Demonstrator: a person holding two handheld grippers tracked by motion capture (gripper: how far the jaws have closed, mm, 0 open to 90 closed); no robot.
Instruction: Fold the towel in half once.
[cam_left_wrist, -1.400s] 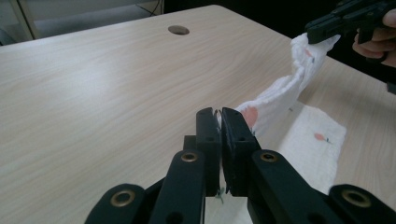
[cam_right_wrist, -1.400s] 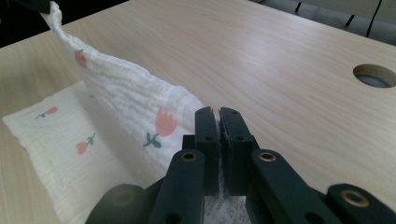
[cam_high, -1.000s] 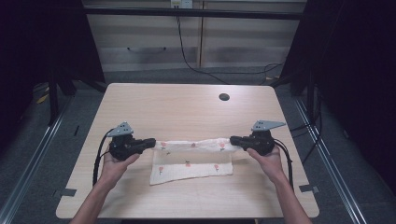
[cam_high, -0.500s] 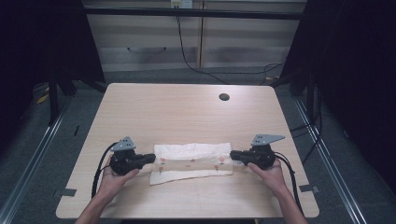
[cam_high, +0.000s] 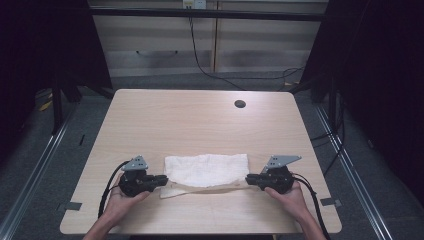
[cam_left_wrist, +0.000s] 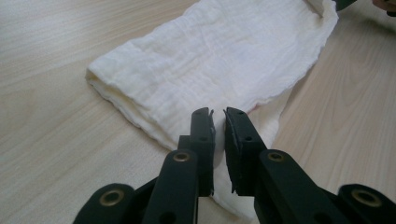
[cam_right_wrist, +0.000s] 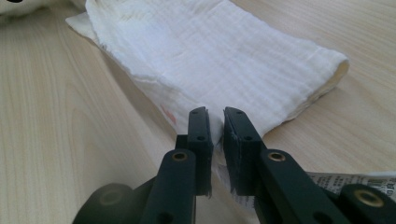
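Lab-like test bay: bare wooden table (cam_high: 200, 120), dark curtains (cam_high: 45, 45), floor rails (cam_high: 40, 155)

Wooden table (cam_high: 200, 120), dark grommet hole (cam_high: 240, 104).

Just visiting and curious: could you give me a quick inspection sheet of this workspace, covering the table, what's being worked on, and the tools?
Surface: light wooden table, with a dark round hole near the far edge.
Job's things: white cloth folded into a band, lying flat near the front edge.
Clutter: nothing seen.
Grippers: left gripper and right gripper sit at the cloth's two ends; the jaws of both have just been opening, a narrow gap showing, cloth corner between them.
Cables: black cable trails from each gripper; another hangs down the back wall.
Surroundings: dark curtains, grey floor, metal rails.
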